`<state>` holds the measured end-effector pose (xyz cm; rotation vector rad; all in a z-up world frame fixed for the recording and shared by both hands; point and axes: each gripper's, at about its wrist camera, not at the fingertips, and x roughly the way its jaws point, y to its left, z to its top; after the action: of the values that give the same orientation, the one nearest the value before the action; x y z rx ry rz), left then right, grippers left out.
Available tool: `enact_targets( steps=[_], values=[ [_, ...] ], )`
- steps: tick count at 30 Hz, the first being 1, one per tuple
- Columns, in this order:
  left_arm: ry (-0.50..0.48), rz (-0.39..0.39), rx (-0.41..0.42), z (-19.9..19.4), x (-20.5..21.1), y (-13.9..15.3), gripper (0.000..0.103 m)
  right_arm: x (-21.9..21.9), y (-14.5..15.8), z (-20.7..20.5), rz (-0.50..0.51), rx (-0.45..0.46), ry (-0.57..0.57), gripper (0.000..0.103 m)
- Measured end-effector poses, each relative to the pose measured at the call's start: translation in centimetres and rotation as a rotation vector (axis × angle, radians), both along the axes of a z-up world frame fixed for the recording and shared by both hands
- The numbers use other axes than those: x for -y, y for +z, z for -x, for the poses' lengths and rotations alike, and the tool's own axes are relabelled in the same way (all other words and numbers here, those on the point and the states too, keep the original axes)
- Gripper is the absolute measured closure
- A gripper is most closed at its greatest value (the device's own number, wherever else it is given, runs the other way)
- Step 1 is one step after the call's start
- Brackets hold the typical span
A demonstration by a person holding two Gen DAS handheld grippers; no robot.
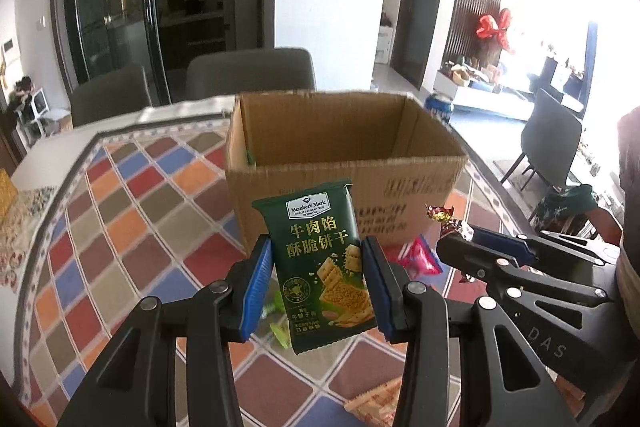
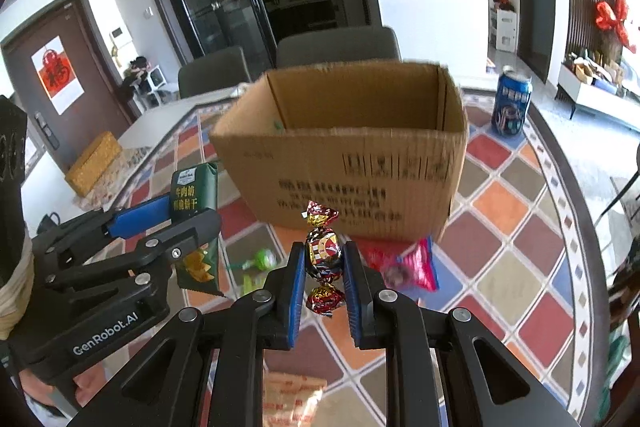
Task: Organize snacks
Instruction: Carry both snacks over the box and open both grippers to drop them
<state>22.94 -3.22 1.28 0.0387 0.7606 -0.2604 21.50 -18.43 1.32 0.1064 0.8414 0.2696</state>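
My left gripper (image 1: 318,281) is shut on a dark green cracker packet (image 1: 320,267), held upright above the table in front of an open cardboard box (image 1: 344,179). My right gripper (image 2: 323,277) is shut on a red and gold foil-wrapped candy (image 2: 322,255), also in front of the box (image 2: 352,163). The right gripper shows at the right of the left wrist view (image 1: 460,239), the left gripper with its packet (image 2: 194,195) at the left of the right wrist view. The box looks nearly empty inside.
A pink snack packet (image 2: 404,263) lies at the box's front corner. Green wrapped candies (image 2: 260,261) and an orange packet (image 2: 294,401) lie on the checkered tablecloth (image 2: 516,219). A blue Pepsi can (image 2: 512,103) stands right of the box. Grey chairs (image 1: 250,73) stand behind the table.
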Motion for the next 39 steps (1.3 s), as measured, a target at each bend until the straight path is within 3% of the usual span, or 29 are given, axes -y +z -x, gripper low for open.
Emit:
enact_targets(
  steps=[13,20,30,39],
  values=[
    [-0.009,-0.033,0.081,-3.2,0.3,3.4,0.059,-0.3,4.0,-3.2,0.039,0.100,0.000,0.083],
    [-0.005,-0.038,0.089,-5.6,0.3,3.6,0.059,-0.2,5.0,-5.6,0.053,0.126,0.000,0.083],
    [0.001,-0.011,0.055,-9.3,0.4,2.8,0.059,0.2,4.5,-9.0,0.061,0.110,-0.013,0.083],
    [0.021,-0.063,0.044,-12.1,1.2,2.2,0.058,0.3,3.9,-11.7,0.083,0.086,-0.026,0.083]
  ],
)
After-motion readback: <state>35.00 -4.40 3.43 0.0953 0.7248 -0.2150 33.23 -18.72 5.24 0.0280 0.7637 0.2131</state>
